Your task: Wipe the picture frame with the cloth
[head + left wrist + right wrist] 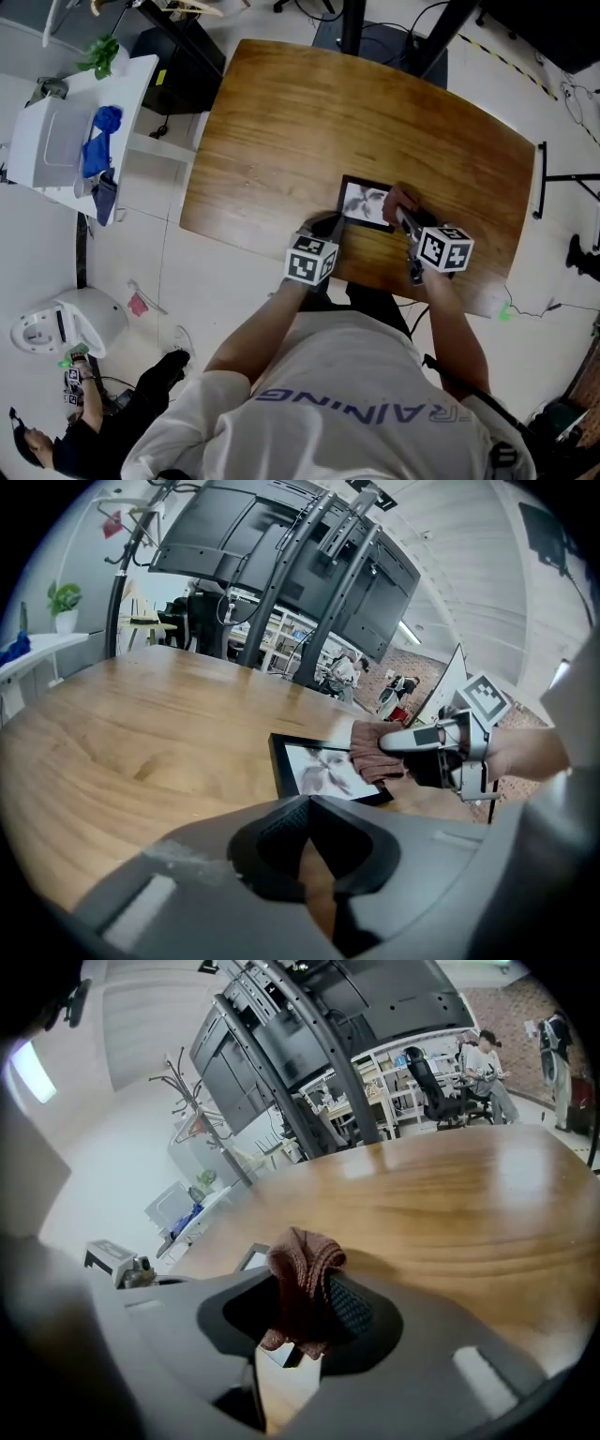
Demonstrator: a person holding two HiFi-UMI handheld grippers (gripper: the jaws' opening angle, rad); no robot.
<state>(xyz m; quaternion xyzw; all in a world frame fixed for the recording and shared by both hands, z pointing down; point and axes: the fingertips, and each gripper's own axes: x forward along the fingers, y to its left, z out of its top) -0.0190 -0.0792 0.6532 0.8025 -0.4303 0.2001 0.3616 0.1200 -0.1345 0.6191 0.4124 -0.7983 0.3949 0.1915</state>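
A black picture frame (364, 202) with a grey print lies flat on the wooden table (281, 131), near its front edge. My right gripper (401, 214) is shut on a reddish-brown knitted cloth (397, 198) and holds it on the frame's right end. The right gripper view shows the cloth (302, 1269) bunched between the jaws of the right gripper (300, 1309), with a corner of the frame (251, 1257) behind it. My left gripper (330, 226) is shut with nothing in it, just short of the frame's near-left corner. From the left gripper (309, 806), the frame (314, 771) lies ahead and the cloth (373, 752) rests on its right part.
A white side table (131, 89) with a white box, a blue rag (98, 141) and a small plant stands to the left. On the floor are a white machine (70, 323) and a person (84, 436) at lower left. Black stand legs rise beyond the table's far edge.
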